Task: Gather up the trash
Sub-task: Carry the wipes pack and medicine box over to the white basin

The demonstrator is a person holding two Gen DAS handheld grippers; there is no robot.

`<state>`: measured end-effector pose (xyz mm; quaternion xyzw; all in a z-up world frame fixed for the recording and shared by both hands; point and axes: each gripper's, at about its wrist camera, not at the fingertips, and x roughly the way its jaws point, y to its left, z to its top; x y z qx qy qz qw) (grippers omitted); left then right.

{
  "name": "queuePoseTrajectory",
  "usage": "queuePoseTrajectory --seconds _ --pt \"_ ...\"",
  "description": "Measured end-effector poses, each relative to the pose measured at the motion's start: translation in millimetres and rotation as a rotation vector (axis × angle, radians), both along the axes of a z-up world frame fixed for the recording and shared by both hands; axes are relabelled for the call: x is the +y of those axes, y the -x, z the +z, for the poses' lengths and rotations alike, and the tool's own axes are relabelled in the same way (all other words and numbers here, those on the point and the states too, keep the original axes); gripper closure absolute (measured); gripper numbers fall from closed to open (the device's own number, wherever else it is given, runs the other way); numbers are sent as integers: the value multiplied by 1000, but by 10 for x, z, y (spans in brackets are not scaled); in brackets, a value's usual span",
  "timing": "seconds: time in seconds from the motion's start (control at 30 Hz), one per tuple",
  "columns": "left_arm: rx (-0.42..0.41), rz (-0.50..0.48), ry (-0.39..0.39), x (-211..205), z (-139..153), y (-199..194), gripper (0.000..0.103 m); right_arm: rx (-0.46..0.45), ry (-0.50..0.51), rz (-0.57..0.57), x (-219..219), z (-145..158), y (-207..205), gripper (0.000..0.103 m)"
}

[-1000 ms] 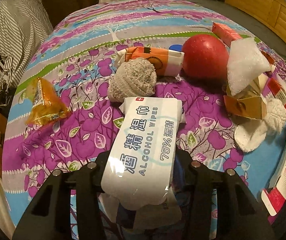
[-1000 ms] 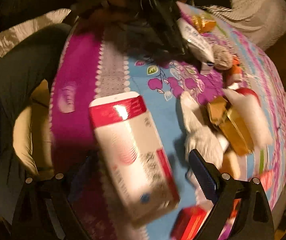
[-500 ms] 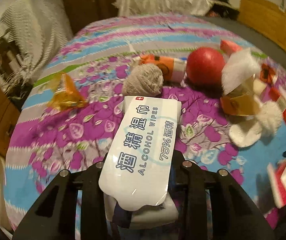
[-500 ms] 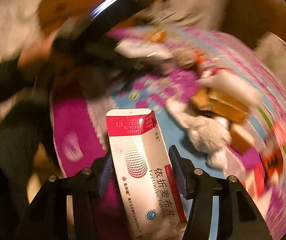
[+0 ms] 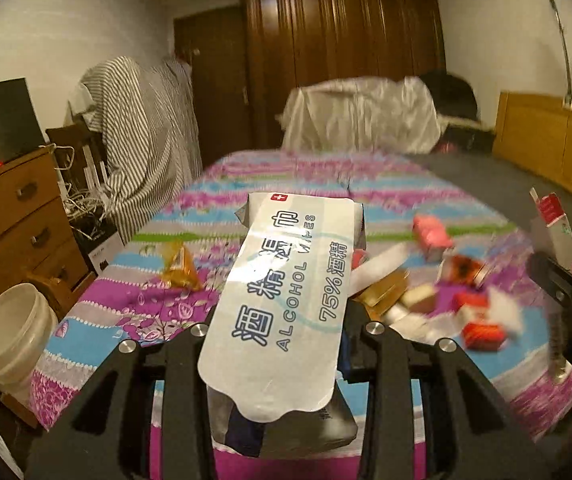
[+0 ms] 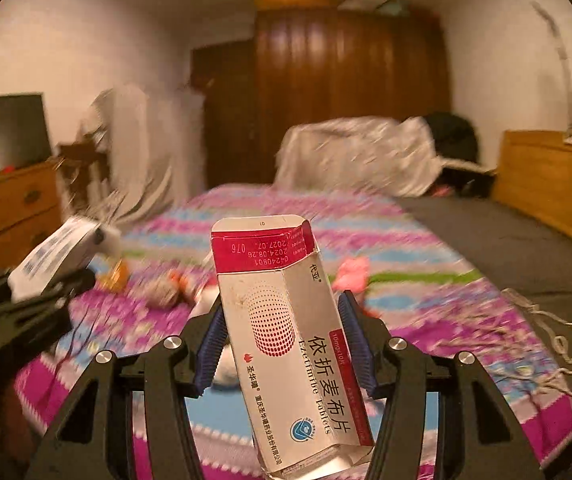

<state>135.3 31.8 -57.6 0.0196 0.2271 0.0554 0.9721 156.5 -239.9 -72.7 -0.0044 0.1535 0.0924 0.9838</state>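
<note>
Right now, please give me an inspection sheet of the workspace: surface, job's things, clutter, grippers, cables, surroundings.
Surface: bed with floral purple and blue cover, grey blanket on its right side.
Job's things: alcohol wipes pack and tablet box, both held above the bed.
Clutter: orange snack wrapper, gold box, small red boxes, pink packet; other pieces too blurred to name.
Grippers: left gripper shut on the wipes pack; right gripper shut on the tablet box.
Cables: white tangle beside the dresser.
Surroundings: wooden dresser, white bucket, dark wardrobe, striped cloth.
</note>
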Motion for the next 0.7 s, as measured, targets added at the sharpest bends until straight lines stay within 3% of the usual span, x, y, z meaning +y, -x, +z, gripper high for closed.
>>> queuePoseTrajectory --seconds 0.17,0.3,0.7 --pt "-91 14 6 -181 114 177 68 -95 -29 -80 -234 245 286 46" --pt "-145 16 10 -243 201 296 67 -126 -23 -96 -242 275 414 46" --pt "-151 12 4 -260 216 348 67 -125 -25 -77 -219 344 590 46"
